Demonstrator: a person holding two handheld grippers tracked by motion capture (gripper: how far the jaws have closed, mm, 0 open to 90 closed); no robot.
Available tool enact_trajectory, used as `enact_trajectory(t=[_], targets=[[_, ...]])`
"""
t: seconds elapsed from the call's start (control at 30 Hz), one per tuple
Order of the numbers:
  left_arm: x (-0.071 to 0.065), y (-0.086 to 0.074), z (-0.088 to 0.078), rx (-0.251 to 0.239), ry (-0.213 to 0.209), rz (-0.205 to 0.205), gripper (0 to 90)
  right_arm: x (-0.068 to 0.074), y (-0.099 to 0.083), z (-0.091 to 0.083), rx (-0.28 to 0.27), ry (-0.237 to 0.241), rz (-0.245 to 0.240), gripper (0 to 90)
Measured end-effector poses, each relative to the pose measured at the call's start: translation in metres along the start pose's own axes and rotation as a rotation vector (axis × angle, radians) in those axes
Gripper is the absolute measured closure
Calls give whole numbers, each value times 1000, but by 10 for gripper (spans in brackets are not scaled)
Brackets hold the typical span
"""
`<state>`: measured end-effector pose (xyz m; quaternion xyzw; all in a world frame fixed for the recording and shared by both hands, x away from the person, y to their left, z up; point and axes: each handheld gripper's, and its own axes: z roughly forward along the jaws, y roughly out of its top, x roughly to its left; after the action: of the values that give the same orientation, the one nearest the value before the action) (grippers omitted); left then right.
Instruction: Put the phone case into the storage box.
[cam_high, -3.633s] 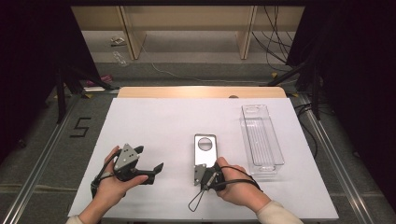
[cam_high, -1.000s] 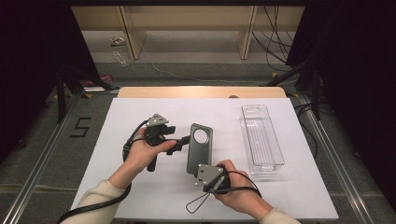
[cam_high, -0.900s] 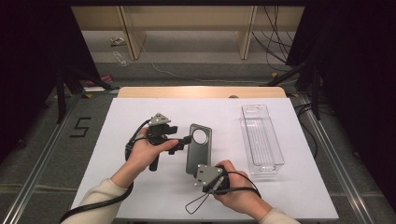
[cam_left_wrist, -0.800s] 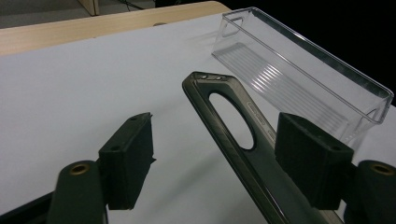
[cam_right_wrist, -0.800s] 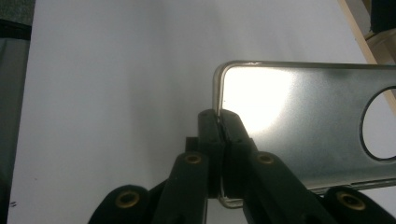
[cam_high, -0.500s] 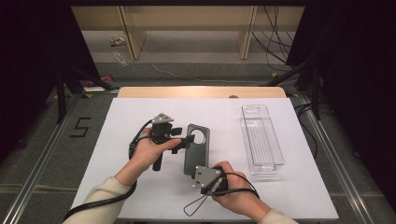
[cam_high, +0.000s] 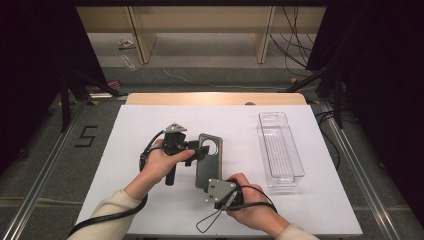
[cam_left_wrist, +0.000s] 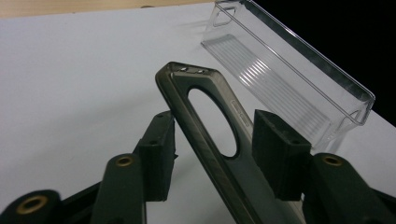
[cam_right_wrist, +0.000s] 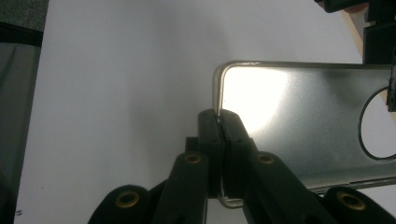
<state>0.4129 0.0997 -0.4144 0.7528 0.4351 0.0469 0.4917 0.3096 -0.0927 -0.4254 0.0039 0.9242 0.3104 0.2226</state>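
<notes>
Now our right tongs pinch phone case bottom edge, lifted above tabletop. Left tongs gape astride camera-hole end. We should close squarely on both faces before right lets go.

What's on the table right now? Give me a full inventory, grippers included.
phone case: one, dark grey with round camera hole, table centre, held up off the surface
tray: one, clear plastic, long, right side of table
table: one, white top
left gripper: one, black, open, jaws either side of the case's top end
right gripper: one, black, shut on the case's bottom edge
hands: two, light sleeves, entering from the bottom
</notes>
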Motion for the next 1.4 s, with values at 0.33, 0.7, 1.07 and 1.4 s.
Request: enact_trajectory(t=[0.33, 0.7, 1.07, 1.4], targets=[[1, 2, -5, -14, -46, -108, 721, 1, -1, 2, -16, 25, -9, 893], [-10, 7, -11, -39, -119, -136, 809, 3, -4, 8, 0, 14, -37, 894], [-13, 10, -19, -100, -102, -43, 814, -2, -6, 6, -44, -42, 1, 730], [-11, 6, -21, -154, -41, 59, 812, -9, -9, 2, -121, -98, 120, 457]])
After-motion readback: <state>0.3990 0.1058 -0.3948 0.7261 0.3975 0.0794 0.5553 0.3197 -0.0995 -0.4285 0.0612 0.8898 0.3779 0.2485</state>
